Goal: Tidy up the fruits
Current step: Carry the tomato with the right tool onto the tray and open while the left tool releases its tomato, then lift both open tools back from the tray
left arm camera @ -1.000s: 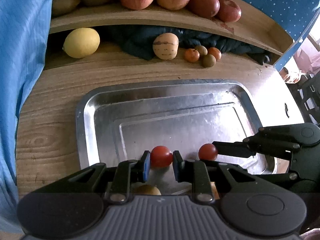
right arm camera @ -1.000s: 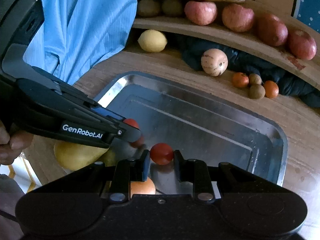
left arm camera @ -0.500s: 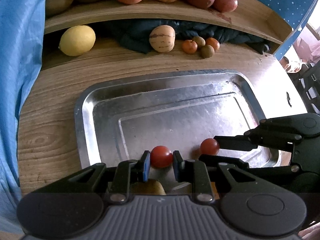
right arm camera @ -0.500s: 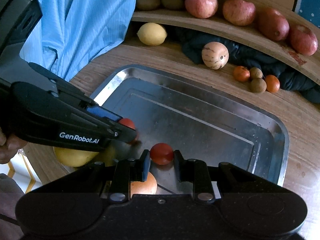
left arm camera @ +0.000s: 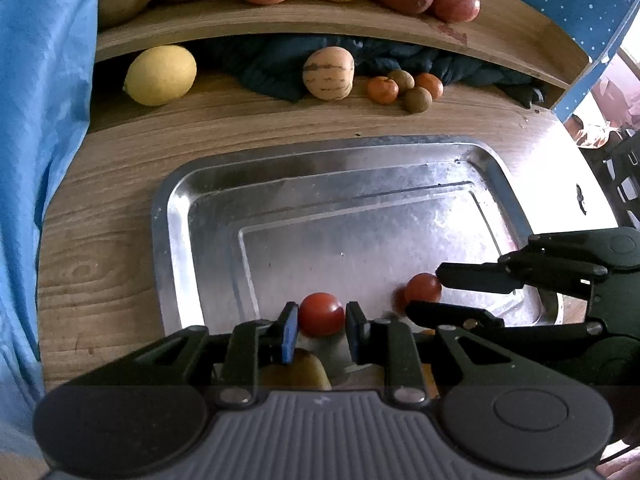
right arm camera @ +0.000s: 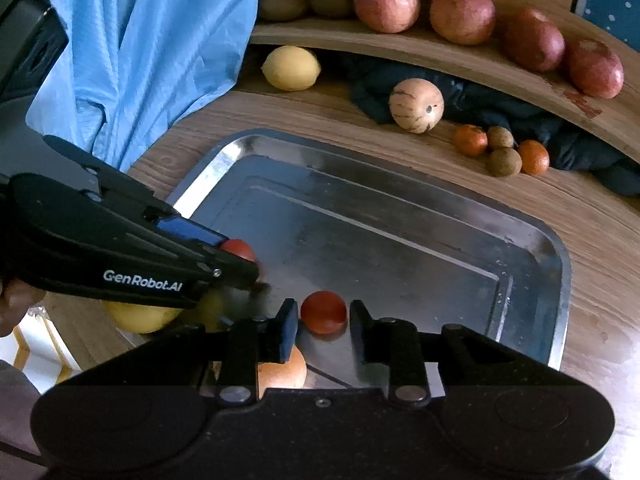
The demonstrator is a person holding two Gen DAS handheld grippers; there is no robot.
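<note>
Each gripper holds a small red tomato over the near end of a steel tray point(left arm camera: 200, 216). My left gripper point(left arm camera: 322, 326) is shut on one red tomato point(left arm camera: 321, 314). My right gripper point(right arm camera: 323, 322) is shut on the other red tomato point(right arm camera: 323, 312). In the left wrist view the right gripper point(left arm camera: 424, 294) comes in from the right with its tomato point(left arm camera: 423, 288). In the right wrist view the left gripper point(right arm camera: 244, 258) comes in from the left with its tomato point(right arm camera: 239, 249). The tray point(right arm camera: 532, 240) holds nothing else in its middle.
Beyond the tray lie a lemon point(left arm camera: 160, 75), a striped round fruit point(left arm camera: 329, 73) and small orange and brown fruits point(left arm camera: 404, 87). Apples point(right arm camera: 464, 16) line a raised wooden shelf. A blue cloth point(right arm camera: 152, 40) hangs at left. Yellow and orange fruits point(right arm camera: 282, 372) lie below the grippers.
Both grippers have drawn back and lifted a little, so the tray and shelf sit lower in view. Each still holds its tomato.
</note>
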